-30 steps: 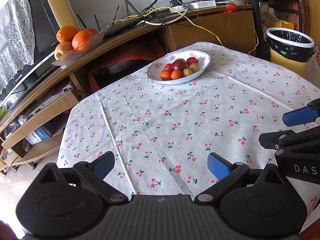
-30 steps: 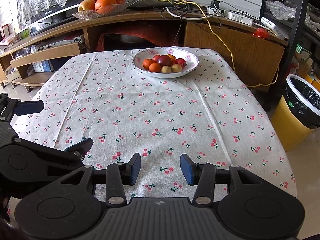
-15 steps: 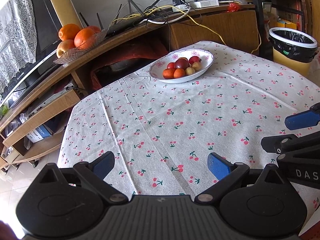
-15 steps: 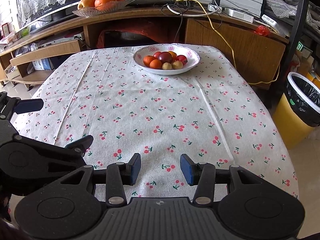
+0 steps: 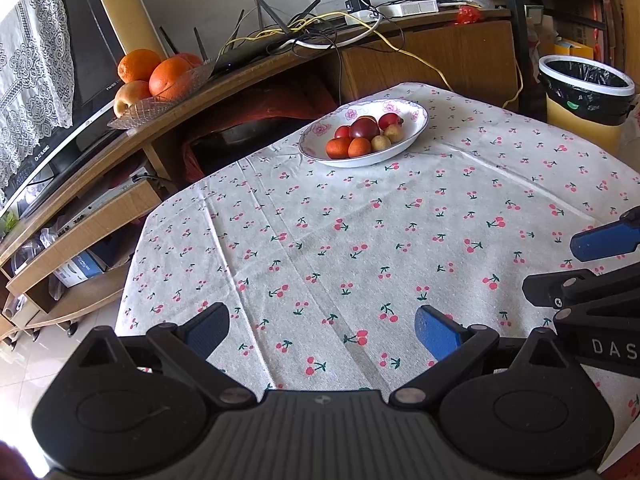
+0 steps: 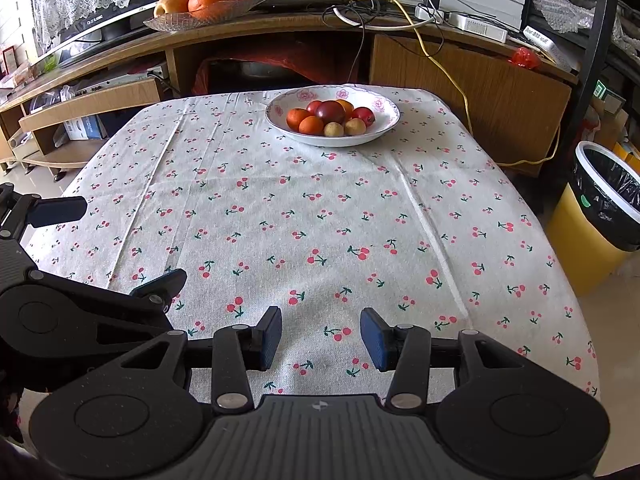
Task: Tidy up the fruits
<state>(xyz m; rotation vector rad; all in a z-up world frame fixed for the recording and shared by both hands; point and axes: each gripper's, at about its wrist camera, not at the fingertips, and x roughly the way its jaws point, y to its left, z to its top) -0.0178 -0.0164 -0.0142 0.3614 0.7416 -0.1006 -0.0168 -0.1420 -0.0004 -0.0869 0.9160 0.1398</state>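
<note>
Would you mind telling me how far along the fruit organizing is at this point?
Nothing looks done: the small fruits all sit together in the white bowl on the tablecloth, the oranges in the glass dish on the shelf. Nothing is in hand; the left gripper and right gripper are open and empty near the table's front edge. All sorting remains.

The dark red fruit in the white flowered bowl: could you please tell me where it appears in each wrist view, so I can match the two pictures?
Left wrist view: the dark red fruit sits right of centre in the upper part, mid-pile in the white flowered bowl.
Right wrist view: it sits near centre in the upper part, in the same bowl.
Shared landmark: the glass dish of oranges on the wooden shelf, upper left in both.
</note>
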